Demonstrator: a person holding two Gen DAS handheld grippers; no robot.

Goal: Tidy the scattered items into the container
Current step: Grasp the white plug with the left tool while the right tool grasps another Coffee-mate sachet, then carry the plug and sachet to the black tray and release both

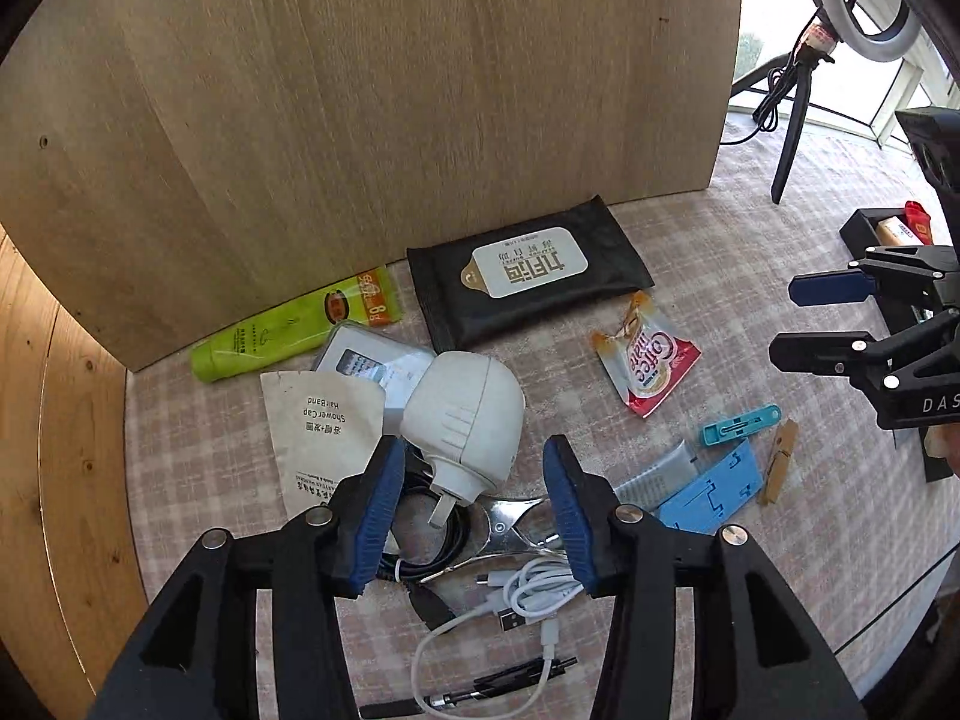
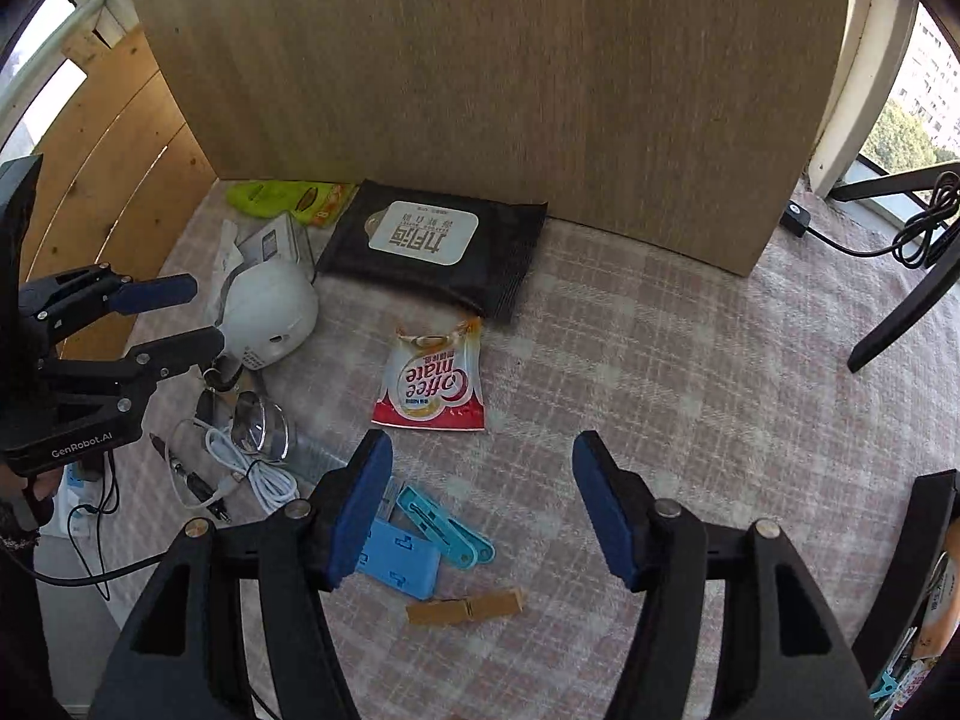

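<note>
Left gripper [image 1: 474, 516], jaws parted and empty, hangs above the white charger [image 1: 462, 414]; right gripper [image 2: 480, 504], likewise open and empty, overlooks the coffee sachet [image 2: 433, 384], both positioned for pickup.

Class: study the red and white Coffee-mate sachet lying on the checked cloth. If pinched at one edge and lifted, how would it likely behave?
The Coffee-mate sachet looks thin and crinkled, so it would probably flop rather than stay stiff. Its glossy film may slip between pads. It lies flat on the cloth, so it likely slides when pushed, not rolls.
</note>
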